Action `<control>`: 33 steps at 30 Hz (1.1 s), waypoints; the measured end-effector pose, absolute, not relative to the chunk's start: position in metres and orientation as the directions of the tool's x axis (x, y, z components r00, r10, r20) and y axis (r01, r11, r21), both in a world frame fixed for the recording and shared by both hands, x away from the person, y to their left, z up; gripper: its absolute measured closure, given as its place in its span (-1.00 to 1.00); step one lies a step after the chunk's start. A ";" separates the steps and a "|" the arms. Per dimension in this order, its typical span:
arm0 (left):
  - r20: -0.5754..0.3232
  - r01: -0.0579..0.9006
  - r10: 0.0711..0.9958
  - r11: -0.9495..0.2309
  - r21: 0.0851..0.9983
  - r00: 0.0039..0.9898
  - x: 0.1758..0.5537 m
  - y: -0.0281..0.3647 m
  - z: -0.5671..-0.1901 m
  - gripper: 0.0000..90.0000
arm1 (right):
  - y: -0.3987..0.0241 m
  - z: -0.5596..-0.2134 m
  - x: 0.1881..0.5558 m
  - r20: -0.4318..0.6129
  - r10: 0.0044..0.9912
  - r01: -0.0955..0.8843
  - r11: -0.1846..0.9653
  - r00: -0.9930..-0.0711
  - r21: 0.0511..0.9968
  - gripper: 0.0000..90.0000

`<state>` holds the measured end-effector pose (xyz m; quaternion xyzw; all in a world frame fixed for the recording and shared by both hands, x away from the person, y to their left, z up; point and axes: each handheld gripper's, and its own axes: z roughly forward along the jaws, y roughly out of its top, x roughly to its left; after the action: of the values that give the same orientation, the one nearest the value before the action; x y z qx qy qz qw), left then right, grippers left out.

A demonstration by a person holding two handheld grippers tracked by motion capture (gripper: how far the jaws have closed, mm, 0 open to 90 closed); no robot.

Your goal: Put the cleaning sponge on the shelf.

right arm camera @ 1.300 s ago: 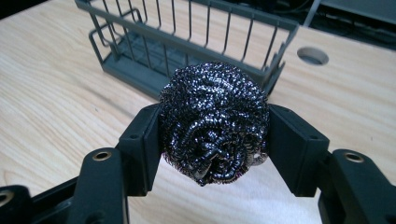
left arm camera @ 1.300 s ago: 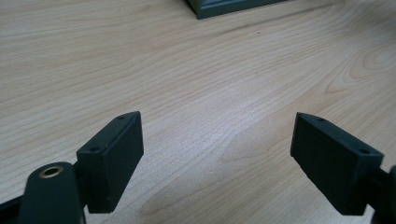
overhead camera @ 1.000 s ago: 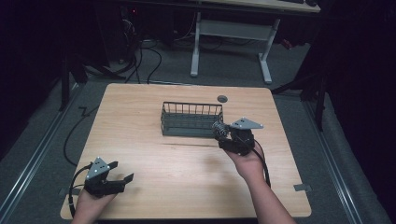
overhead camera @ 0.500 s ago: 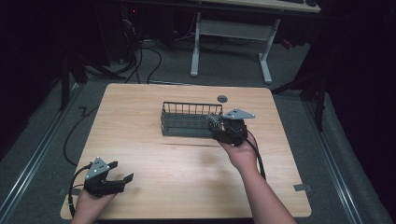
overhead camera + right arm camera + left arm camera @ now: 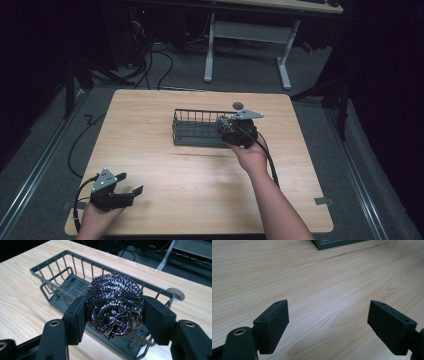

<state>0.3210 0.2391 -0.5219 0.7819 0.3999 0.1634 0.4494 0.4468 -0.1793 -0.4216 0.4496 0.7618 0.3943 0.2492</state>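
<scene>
R hand-held gripper [image 5: 113, 315] clamps steel scourer [image 5: 115, 303], hiding wire basket [image 5: 62, 277] end.

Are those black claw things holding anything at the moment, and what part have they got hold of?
The right gripper holds a steel wool scrubber, pinched across its two sides, above the wire basket. The left gripper is open, holding nothing.

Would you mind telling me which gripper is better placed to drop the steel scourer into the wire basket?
The right gripper: it is shut on the steel scourer directly above the wire basket. The left gripper is open with nothing between its jaws, at the table's near left corner, far from the basket.
</scene>
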 end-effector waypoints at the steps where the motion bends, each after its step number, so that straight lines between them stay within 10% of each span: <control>1: -0.104 0.479 0.772 -0.276 0.833 0.627 0.321 0.239 -0.522 -0.60 | -0.179 -0.422 0.449 -0.027 0.883 0.490 0.285 -0.469 0.824 -0.12; 33: -0.106 0.482 0.773 -0.276 0.831 0.625 0.322 0.240 -0.523 -0.60 | -0.159 -0.437 0.492 0.008 0.896 0.543 0.262 -0.445 0.798 -0.37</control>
<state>0.3220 0.2400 -0.5228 0.7821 0.4013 0.1621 0.4483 0.4920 -0.1594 -0.4365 0.4731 0.7599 0.3807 0.2317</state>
